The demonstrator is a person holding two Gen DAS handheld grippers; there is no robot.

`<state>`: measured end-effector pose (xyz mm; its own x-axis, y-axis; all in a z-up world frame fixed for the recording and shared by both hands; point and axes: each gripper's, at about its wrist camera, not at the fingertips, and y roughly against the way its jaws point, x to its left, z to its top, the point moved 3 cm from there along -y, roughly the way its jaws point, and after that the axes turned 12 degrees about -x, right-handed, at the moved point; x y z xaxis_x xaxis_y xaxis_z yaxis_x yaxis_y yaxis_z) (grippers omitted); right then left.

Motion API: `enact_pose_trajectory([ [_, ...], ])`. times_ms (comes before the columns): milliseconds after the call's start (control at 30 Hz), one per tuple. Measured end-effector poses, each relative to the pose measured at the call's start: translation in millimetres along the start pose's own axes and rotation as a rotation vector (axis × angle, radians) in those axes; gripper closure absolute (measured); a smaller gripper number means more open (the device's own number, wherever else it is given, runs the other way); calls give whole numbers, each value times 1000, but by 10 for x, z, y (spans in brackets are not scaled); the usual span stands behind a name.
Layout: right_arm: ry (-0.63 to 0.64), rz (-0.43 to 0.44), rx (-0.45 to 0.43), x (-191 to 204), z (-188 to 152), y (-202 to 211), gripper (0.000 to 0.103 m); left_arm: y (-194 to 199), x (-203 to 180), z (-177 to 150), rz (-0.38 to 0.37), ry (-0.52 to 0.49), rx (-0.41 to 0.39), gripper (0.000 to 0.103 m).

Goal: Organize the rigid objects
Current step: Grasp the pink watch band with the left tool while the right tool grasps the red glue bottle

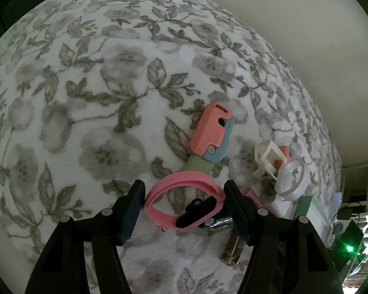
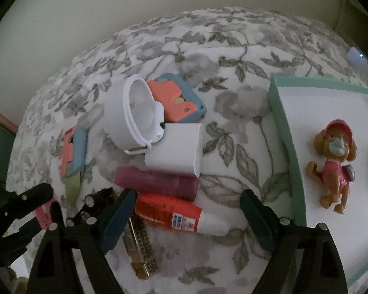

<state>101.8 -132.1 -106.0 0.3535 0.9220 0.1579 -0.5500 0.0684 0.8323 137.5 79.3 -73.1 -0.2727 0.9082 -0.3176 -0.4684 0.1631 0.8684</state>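
Observation:
On the flowered bedspread (image 1: 110, 98), my left gripper (image 1: 184, 203) is shut on a pink wristband (image 1: 184, 183) with a black piece in its loop; both pads press its ends. Just beyond lies a pink, blue and green toy knife (image 1: 210, 132). My right gripper (image 2: 187, 213) stands open around a red and white glue tube (image 2: 176, 215). Its left pad touches the red end, and a gap shows between the white tip and the right pad. A mint-rimmed white tray (image 2: 282, 122) at the right holds a toy dog (image 2: 336, 166).
Beyond the glue tube are a magenta tube (image 2: 157, 181), a white box (image 2: 176, 152), a white round container (image 2: 132, 115) and a coral and blue piece (image 2: 181, 103). A glitter tube (image 2: 142, 250) lies under my right gripper. A white clip (image 1: 269, 159) and tape ring (image 1: 291, 178) sit right of the knife.

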Motion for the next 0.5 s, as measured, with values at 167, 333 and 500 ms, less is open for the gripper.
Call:
enact_pose_trajectory([
  [167,77,-48,-15,90,-23,-47,14,9,-16,11,-4,3,-3,35],
  [333,107,-63,8,86,-58,-25,21,7,-4,15,-10,12,4,35],
  [500,61,-40,51,-49,-90,42,22,24,-3,4,-29,20,8,35],
])
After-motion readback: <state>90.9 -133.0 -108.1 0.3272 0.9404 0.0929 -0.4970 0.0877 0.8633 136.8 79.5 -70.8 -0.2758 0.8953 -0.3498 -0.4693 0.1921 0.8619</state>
